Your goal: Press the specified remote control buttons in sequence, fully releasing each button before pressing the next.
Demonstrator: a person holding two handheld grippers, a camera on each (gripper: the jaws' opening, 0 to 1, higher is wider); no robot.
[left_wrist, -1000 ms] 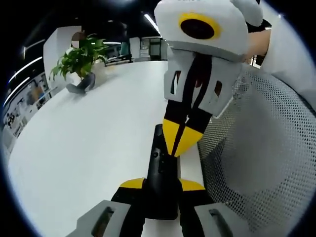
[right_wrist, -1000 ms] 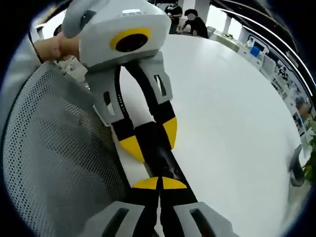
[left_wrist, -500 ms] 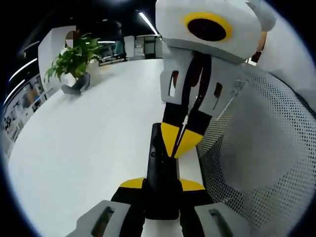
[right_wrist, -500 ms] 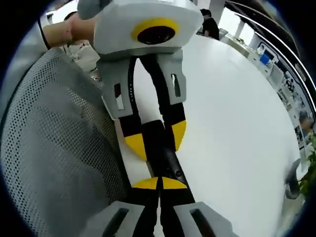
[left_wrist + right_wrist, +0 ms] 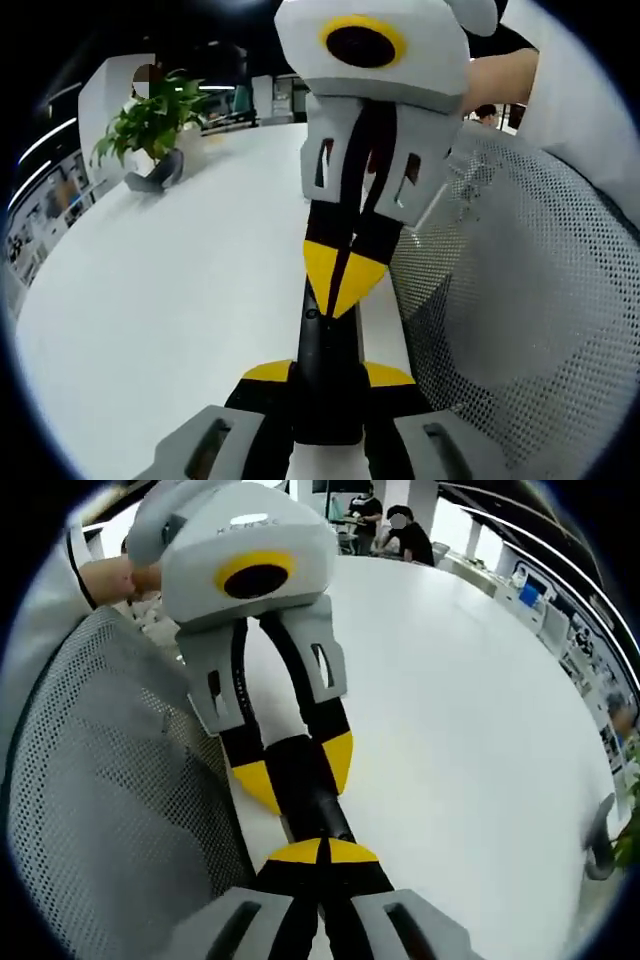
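The left tool (image 5: pixel 325 372) grasps the black remote control (image 5: pixel 326 375) between its yellow-tipped jaws, holding it over the white bench (image 5: pixel 170 290) beside a grey mesh chair back (image 5: pixel 520 300). The right tool (image 5: pixel 322 852), jaws clenched together, has its tips on the remote's upper face. A potted plant (image 5: pixel 150 125) stands at the bench's far end.

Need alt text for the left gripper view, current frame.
The left gripper clamps a black remote control over a white table, while the right gripper, jaws shut, points its yellow tips down at the remote's far end. A grey mesh chair back stands at right, a potted plant far left.
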